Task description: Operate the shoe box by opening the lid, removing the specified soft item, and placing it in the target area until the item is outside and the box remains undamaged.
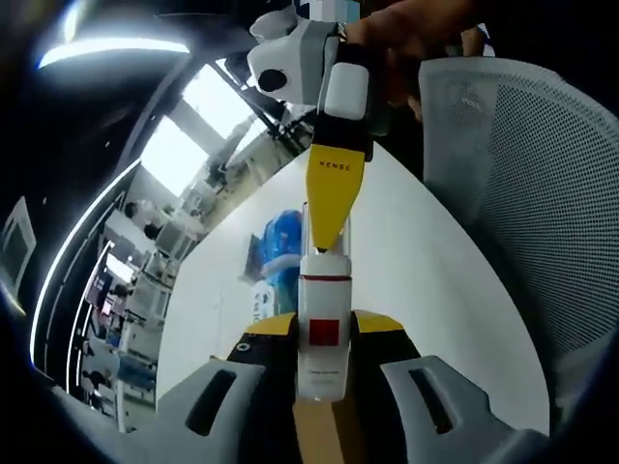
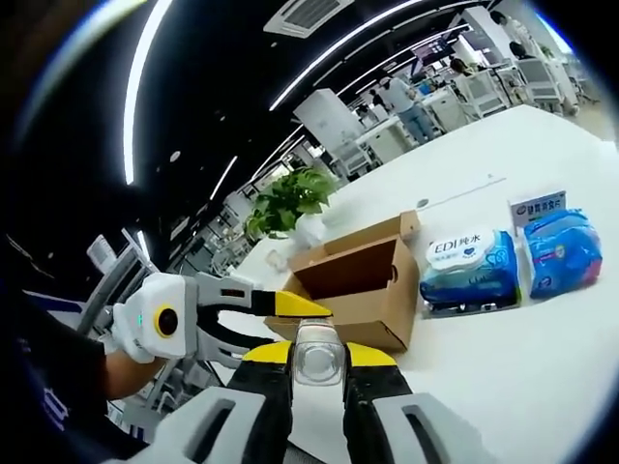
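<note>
**Both hand-held grippers on one small bottle, box open on the desk**

In the left gripper view, the left hand-held gripper [image 1: 327,321] has its yellow-tipped jaws drawn in close on a small bottle [image 1: 322,338], white with a red square on its label, held upright between them. From the top of that view the right hand-held gripper [image 1: 334,184] reaches down, its yellow jaw meeting the bottle's clear top, with a person's hand [image 1: 416,29] behind it. A mesh chair [image 1: 522,193] stands at the right, alongside the white desk [image 1: 416,280].

Over to the right gripper view: the right hand-held gripper [image 2: 317,350] has its jaws narrowed onto the clear end of the bottle [image 2: 317,367], seen end-on between the yellow tips. The left hand-held gripper [image 2: 290,305] comes in from the left, its yellow jaw pointing at the same bottle.

Beyond them the cardboard shoe box [image 2: 363,290] lies on the desk [image 2: 503,377], open, its lid flap [image 2: 363,235] raised and the inside dark. Just beside it on the right lies the soft wipes pack [image 2: 470,273], outside the box, flat on the desk. A blue pack [image 2: 561,248] lies next to that one, with a small sign behind it. A potted plant [image 2: 290,201] stands behind the box.
</note>
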A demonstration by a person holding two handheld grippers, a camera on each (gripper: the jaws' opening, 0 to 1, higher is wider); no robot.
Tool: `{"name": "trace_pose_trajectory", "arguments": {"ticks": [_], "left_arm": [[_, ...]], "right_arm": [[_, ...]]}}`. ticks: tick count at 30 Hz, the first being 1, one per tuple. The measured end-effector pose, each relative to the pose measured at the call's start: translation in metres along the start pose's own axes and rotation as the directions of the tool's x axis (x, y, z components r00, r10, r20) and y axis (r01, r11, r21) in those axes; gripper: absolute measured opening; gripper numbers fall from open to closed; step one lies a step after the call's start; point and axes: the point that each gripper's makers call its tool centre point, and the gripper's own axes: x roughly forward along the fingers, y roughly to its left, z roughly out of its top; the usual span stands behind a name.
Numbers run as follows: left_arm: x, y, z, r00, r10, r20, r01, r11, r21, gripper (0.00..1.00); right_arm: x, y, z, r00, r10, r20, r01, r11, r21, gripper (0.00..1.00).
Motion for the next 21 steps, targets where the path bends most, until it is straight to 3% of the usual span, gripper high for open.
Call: {"name": "trace_pose_trajectory", "arguments": {"ticks": [13, 16, 21], "left_arm": [[-0.012, 0.008, -0.008, 1.0, 0.027, 0.016, -0.024, 0.988, -0.15, 0.31], [-0.016, 0.011, -0.011, 0.999, 0.041, 0.024, -0.035, 0.975, -0.219, 0.34], [-0.023, 0.012, -0.019, 0.998, 0.063, 0.013, -0.056, 0.953, -0.299, 0.47]], "right_arm": [[-0.006, -0.007, 0.005, 1.0, -0.03, -0.002, 0.03, 0.998, -0.053, 0.13], [-0.008, -0.006, 0.007, 0.999, -0.034, -0.005, 0.034, 0.996, -0.079, 0.14], [-0.01, -0.005, 0.007, 0.999, -0.048, -0.021, 0.044, 0.986, -0.158, 0.14]]}}
